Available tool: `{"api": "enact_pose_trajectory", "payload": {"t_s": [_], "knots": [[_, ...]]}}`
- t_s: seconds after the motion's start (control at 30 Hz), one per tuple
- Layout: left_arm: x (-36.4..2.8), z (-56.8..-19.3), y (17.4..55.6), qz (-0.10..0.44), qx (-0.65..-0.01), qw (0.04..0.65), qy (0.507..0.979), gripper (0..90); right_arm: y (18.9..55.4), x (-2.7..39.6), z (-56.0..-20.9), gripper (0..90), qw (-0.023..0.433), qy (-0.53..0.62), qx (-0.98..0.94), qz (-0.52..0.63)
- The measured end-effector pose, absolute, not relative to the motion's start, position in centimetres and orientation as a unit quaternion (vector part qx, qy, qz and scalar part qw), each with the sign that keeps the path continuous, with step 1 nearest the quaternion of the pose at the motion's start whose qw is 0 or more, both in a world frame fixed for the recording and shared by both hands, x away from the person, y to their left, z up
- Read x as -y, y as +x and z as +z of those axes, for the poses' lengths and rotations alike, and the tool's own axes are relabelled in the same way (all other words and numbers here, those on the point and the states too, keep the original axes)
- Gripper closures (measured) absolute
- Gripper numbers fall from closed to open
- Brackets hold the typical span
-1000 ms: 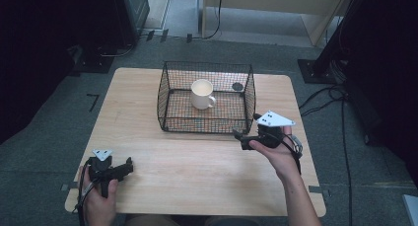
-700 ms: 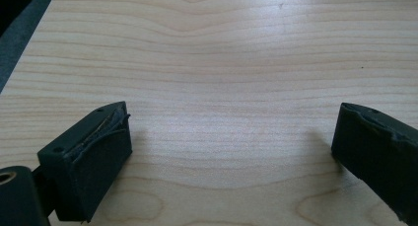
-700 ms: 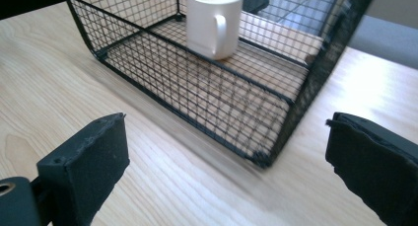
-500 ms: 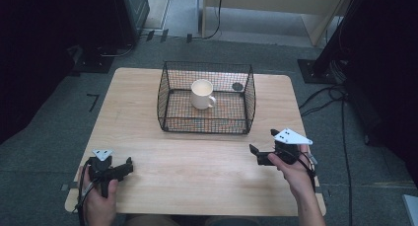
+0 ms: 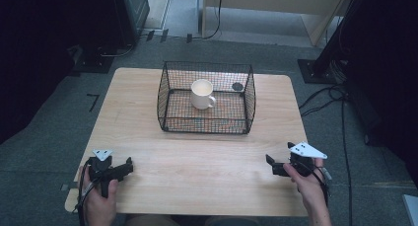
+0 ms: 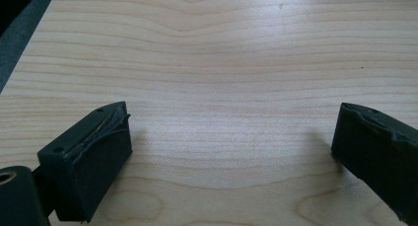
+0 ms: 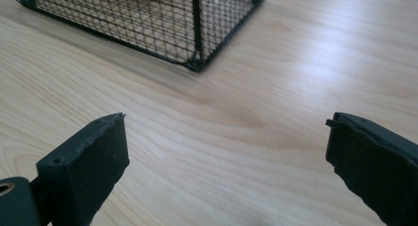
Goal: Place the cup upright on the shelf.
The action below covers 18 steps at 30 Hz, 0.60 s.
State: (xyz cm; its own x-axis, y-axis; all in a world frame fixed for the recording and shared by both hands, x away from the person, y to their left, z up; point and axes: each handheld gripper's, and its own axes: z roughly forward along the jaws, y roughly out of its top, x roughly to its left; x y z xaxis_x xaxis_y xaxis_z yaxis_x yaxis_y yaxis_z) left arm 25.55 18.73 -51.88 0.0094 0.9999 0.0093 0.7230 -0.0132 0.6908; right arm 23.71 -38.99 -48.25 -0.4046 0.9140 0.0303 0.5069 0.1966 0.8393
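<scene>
A: Both claws, left (image 5: 129, 165) and right (image 5: 269, 163), rest spread and empty on the tabletop (image 5: 197, 162).

B: The mug (image 5: 202, 94) sits in the basket (image 5: 207, 123) ahead; we should enter from above.

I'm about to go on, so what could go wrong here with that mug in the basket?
The mug stands upright inside the wire basket, so a gripper reaching in could catch the rim and drag the basket. The right gripper sits open near the table's edge, where its cable could snag.
</scene>
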Motion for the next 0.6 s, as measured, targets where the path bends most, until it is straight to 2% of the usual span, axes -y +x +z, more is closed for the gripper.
{"api": "enact_pose_trajectory", "payload": {"t_s": [0.6], "knots": [[-18.7, -51.9, 25.6, 0.265, -0.652, 0.261, 0.661, 1.8, 21.6, 42.4, -51.3, 2.1, 0.251, 0.531, -0.728, 0.354]]}}
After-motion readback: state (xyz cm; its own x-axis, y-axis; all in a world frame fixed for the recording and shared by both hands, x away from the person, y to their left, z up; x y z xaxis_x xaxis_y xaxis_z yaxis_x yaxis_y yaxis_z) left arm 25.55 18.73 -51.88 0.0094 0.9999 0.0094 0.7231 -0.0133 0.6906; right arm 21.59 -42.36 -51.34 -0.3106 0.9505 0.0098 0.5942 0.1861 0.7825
